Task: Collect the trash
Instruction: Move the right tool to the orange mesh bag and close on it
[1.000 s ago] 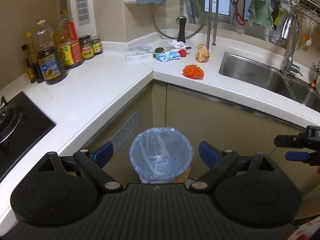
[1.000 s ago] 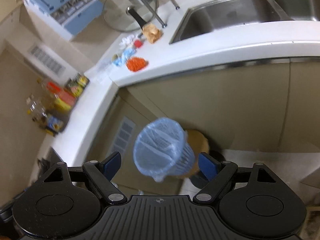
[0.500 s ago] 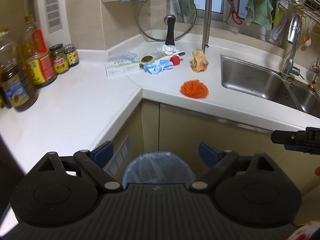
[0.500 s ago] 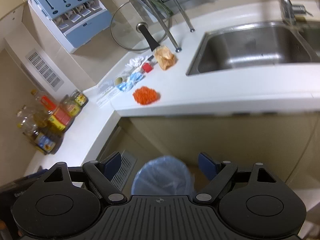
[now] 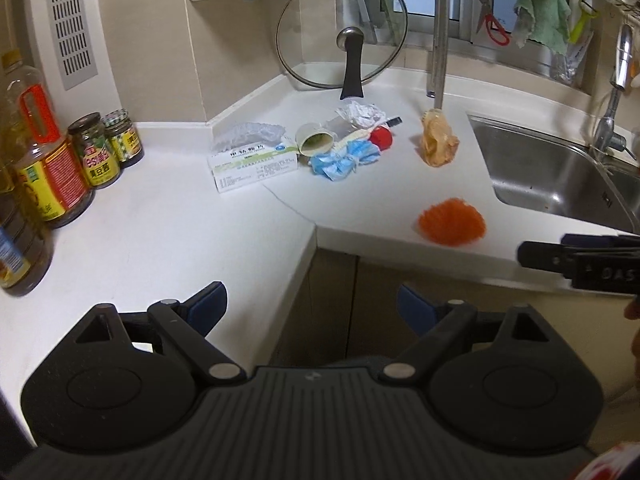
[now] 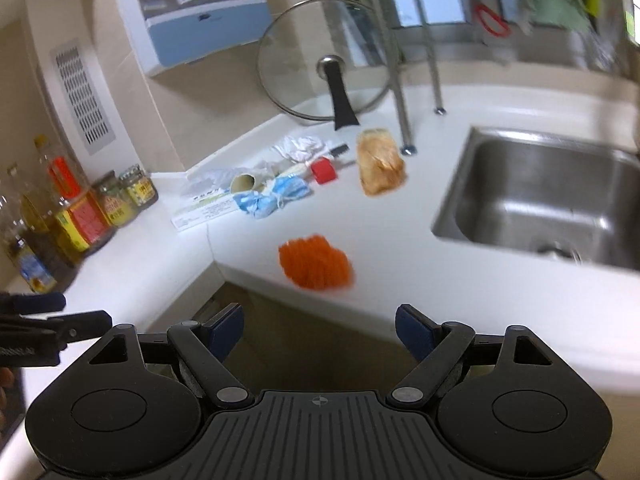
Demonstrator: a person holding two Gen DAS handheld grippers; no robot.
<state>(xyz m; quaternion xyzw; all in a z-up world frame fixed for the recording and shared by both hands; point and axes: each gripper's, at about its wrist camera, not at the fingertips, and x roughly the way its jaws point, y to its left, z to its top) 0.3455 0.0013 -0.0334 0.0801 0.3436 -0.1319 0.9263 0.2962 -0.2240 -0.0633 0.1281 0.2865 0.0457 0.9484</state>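
Trash lies on the white corner counter (image 5: pixel 160 232): an orange mesh ball (image 5: pixel 451 227) near the front edge, a crumpled tan wrapper (image 5: pixel 437 142), a blue face mask (image 5: pixel 344 160), a red cap (image 5: pixel 381 138), a tipped paper cup (image 5: pixel 314 142), crumpled white paper (image 5: pixel 360 114) and a white box (image 5: pixel 254 166). The right wrist view shows the orange ball (image 6: pixel 316 262), wrapper (image 6: pixel 378 162) and mask (image 6: pixel 272 198). My left gripper (image 5: pixel 312 310) is open and empty, in front of the counter corner. My right gripper (image 6: pixel 319 330) is open and empty, just short of the orange ball.
A steel sink (image 5: pixel 560 176) with a tap is on the right. A glass pot lid (image 5: pixel 344 36) leans against the back wall. Oil bottles and jars (image 5: pixel 60 168) stand at the left. Scissors and a green cloth hang above the sink.
Both grippers have risen from over the blue-lined bin on the floor to counter height and moved closer to the trash. The bin has dropped out of view.
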